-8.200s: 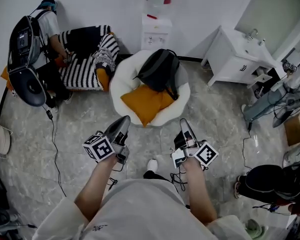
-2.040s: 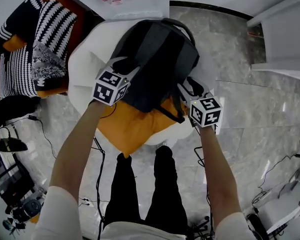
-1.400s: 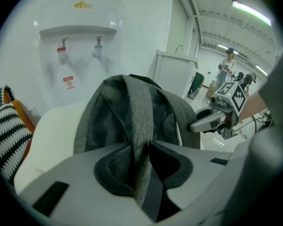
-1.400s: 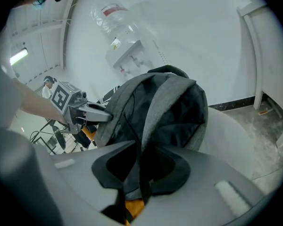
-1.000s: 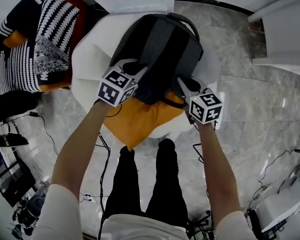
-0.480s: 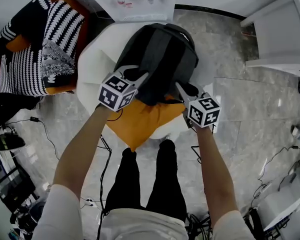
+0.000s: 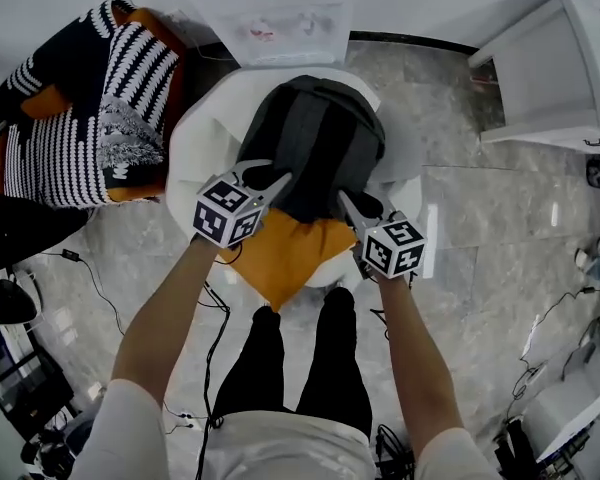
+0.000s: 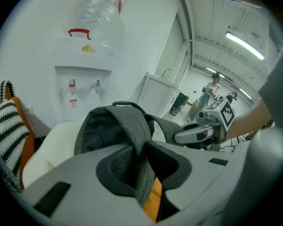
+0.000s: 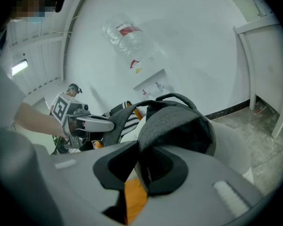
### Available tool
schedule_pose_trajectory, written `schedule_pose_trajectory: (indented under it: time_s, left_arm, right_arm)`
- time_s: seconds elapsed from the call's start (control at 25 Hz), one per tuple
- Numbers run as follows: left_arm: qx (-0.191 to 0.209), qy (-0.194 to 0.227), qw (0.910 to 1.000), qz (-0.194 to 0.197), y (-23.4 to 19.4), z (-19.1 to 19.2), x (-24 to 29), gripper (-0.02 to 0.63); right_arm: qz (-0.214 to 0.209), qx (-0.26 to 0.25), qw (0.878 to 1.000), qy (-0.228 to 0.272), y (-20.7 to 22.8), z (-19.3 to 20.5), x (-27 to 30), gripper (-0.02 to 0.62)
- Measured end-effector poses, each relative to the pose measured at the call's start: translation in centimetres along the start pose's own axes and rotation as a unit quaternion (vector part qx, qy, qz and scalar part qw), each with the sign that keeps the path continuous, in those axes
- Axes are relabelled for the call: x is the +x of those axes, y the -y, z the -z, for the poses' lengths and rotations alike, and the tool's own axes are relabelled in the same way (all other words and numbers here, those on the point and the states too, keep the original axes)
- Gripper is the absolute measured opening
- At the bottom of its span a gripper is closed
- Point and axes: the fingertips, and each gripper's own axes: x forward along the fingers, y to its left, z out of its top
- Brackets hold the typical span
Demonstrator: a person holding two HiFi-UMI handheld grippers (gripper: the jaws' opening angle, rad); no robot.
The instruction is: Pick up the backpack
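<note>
We are holding the dark grey backpack [image 7: 315,143] upright over the white round chair [image 7: 195,158], with its top handle toward the back of the chair and its lower end hanging above the orange cushion [image 7: 290,253] that is lying on the chair's front edge. We cannot tell whether the bag's bottom is touching that cushion. Our left gripper [image 7: 270,173] is reaching in over the chair's front left, and in its own view its fingers [image 8: 108,168] are standing narrow and pinching a grey shoulder strap [image 8: 140,140] of the backpack, with the strap running up between them to the bag's top. Our right gripper [image 7: 356,206] is reaching in over the chair's front right, and its fingers [image 9: 170,168] are likewise standing narrow and clamping the edge of the other strap [image 9: 142,166]. Each gripper is showing in the other's view, on the far side of the bag. Behind the chair a white water dispenser [image 7: 275,13] is standing against the wall. To the chair's left a black-and-white striped throw [image 7: 80,98] is lying over an orange seat, and to its right a white cabinet [image 7: 550,68] is standing on the marble floor [image 7: 480,228].
</note>
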Motion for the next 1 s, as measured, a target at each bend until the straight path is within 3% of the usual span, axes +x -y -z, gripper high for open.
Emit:
schedule_pose_trajectory:
  time_s: [0.6,1.0]
  left_arm:
    - [-0.020,0.027,0.9994,0.006,3.2,1.6,-8.7,0.066]
    - [-0.026,0.047,0.9986,-0.002,4.9,1.1,-12.3,0.066]
  right_arm:
    - [-0.017,0.019,0.999,0.020,-8.4,0.2,-3.7,0.054]
    - [-0.015,0.005,1.000,0.005,-11.1,0.2,-5.6,0.054]
